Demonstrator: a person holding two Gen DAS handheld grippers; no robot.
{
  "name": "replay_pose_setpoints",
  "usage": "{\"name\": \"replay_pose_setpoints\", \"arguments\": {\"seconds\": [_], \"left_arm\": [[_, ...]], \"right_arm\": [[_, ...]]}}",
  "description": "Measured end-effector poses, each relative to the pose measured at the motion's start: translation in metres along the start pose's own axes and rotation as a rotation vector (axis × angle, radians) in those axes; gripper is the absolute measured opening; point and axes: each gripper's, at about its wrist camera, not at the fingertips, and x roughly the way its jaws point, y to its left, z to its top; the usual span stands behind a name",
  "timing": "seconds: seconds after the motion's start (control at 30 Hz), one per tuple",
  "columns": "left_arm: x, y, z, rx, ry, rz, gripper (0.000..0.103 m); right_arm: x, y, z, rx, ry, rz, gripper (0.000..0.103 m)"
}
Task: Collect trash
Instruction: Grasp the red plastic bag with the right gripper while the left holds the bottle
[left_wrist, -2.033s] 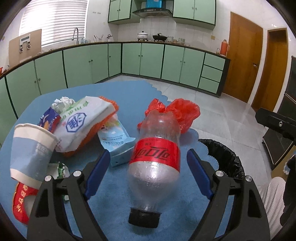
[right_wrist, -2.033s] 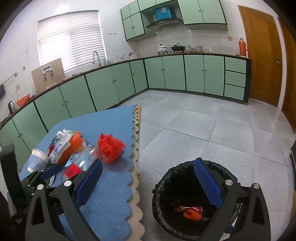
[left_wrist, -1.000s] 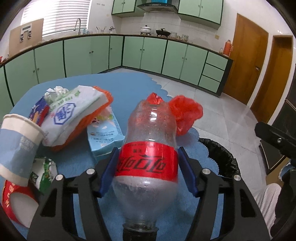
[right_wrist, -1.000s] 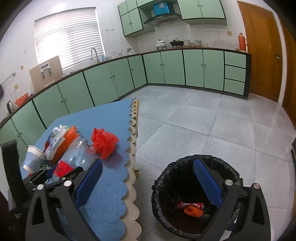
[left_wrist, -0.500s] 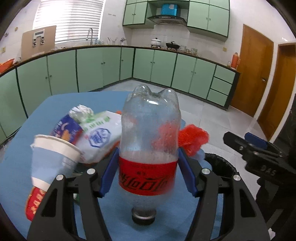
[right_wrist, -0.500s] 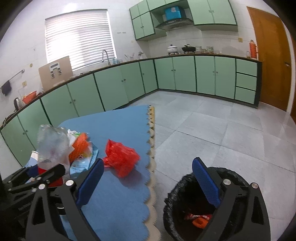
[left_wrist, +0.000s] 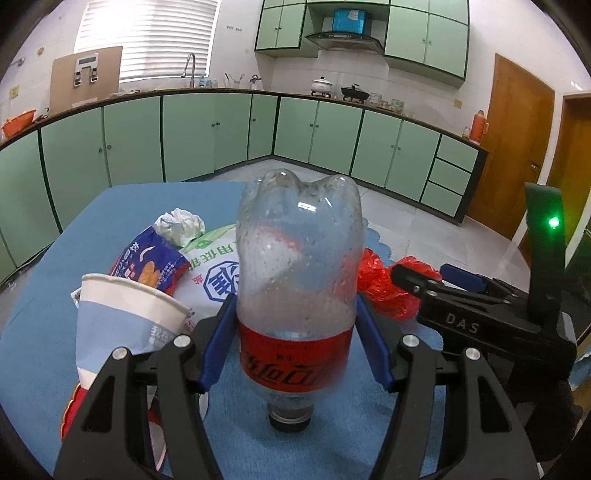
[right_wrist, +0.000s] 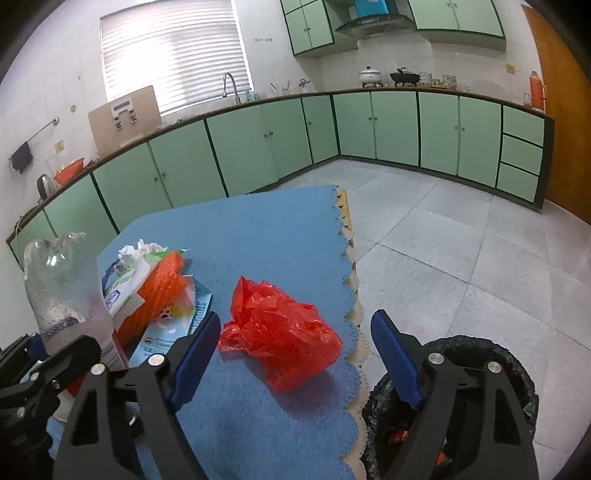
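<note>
My left gripper (left_wrist: 295, 339) is shut on an empty clear cola bottle (left_wrist: 297, 273) with a red label, held cap toward me and lifted above the blue table mat (left_wrist: 207, 192). The bottle also shows at the left of the right wrist view (right_wrist: 62, 288). My right gripper (right_wrist: 295, 354) is open, hovering over a crumpled red plastic bag (right_wrist: 280, 339) near the mat's scalloped edge. The red bag also shows in the left wrist view (left_wrist: 384, 284). A black-lined trash bin (right_wrist: 480, 373) stands on the floor at lower right with some trash inside.
A paper cup (left_wrist: 118, 321), a blue snack packet (left_wrist: 151, 266), a white-green bag (left_wrist: 214, 266), crumpled tissue (left_wrist: 181, 227) and an orange mesh (right_wrist: 159, 291) lie piled on the mat's left. Green cabinets (right_wrist: 369, 133) ring the tiled floor.
My left gripper closed on the bottle and lifted it off the mat, tilting it upright. My right gripper moved left from above the bin to over the red bag.
</note>
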Motion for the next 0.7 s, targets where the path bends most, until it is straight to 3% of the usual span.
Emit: {"name": "replay_pose_setpoints", "arguments": {"seconds": [0.07, 0.13, 0.2, 0.3, 0.4, 0.7], "left_arm": [[0.001, 0.003, -0.002, -0.004, 0.004, -0.009, 0.061], [0.004, 0.005, -0.003, -0.007, 0.014, -0.015, 0.061], [0.005, 0.007, -0.005, -0.018, 0.018, -0.018, 0.06], [0.004, 0.009, -0.004, -0.021, 0.015, -0.023, 0.06], [0.001, 0.01, -0.002, -0.026, 0.008, -0.033, 0.06], [-0.012, 0.005, 0.005, -0.012, -0.019, -0.051, 0.06]], "right_arm": [[0.002, 0.0, -0.001, -0.004, 0.013, 0.01, 0.075], [0.006, -0.001, -0.002, -0.004, 0.038, 0.036, 0.063], [0.009, -0.001, -0.003, -0.002, 0.063, 0.07, 0.04], [0.009, 0.001, -0.005, -0.004, 0.079, 0.091, 0.018], [0.001, 0.002, -0.003, -0.008, 0.064, 0.098, 0.012], [-0.039, 0.004, 0.01, -0.003, -0.029, 0.115, 0.008]]}}
